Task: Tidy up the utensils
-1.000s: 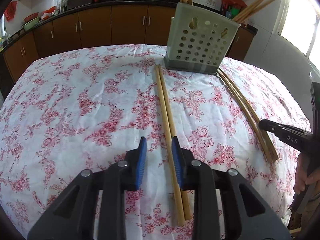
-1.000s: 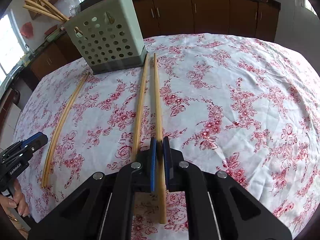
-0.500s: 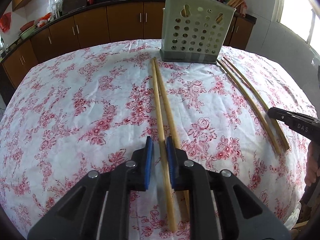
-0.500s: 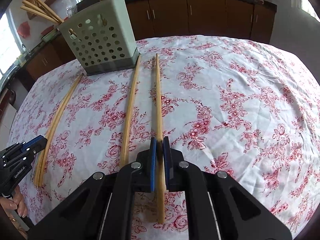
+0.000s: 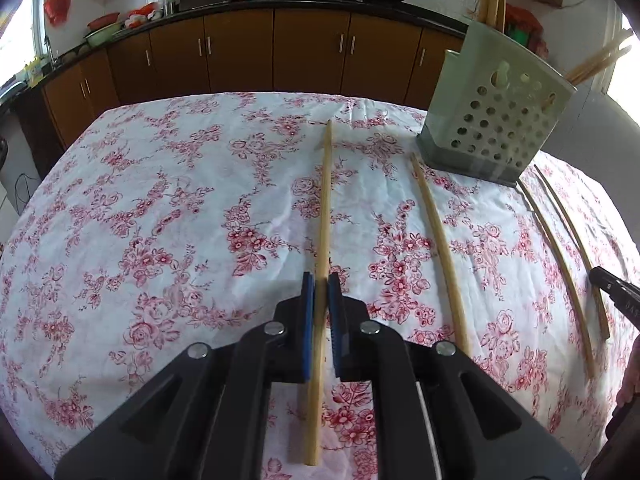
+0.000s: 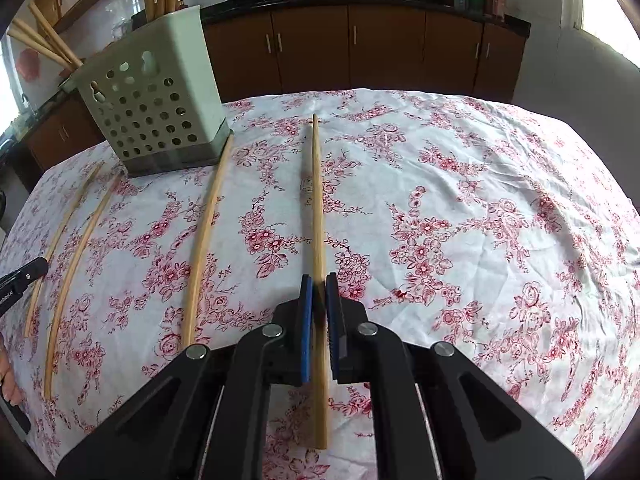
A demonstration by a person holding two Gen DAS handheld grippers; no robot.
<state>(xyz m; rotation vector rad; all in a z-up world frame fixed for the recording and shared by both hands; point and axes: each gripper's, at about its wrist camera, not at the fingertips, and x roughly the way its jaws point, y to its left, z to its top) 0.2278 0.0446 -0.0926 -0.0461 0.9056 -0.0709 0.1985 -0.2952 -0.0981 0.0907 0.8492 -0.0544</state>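
In the left wrist view my left gripper (image 5: 321,280) has its jaws closing, and the blue pads press on a long wooden chopstick (image 5: 326,200) that points away across the flowered cloth. Its mate (image 5: 440,248) lies apart to the right. The perforated green utensil holder (image 5: 496,120) stands at the far right with chopsticks in it. In the right wrist view my right gripper (image 6: 319,280) is shut on another chopstick (image 6: 316,200). A loose one (image 6: 204,240) lies to its left, ending at the holder (image 6: 152,112).
Two more chopsticks (image 5: 560,264) lie right of the holder, near the right gripper's tip (image 5: 612,292). The right wrist view shows the same kind of pair (image 6: 68,264) by the left gripper's tip (image 6: 24,276). Brown cabinets (image 5: 312,56) run behind the table.
The left gripper's jaws closed on one chopstick of the middle pair and carried it left, away from its mate. The right gripper stayed shut, and its chopstick drew apart from its neighbour.
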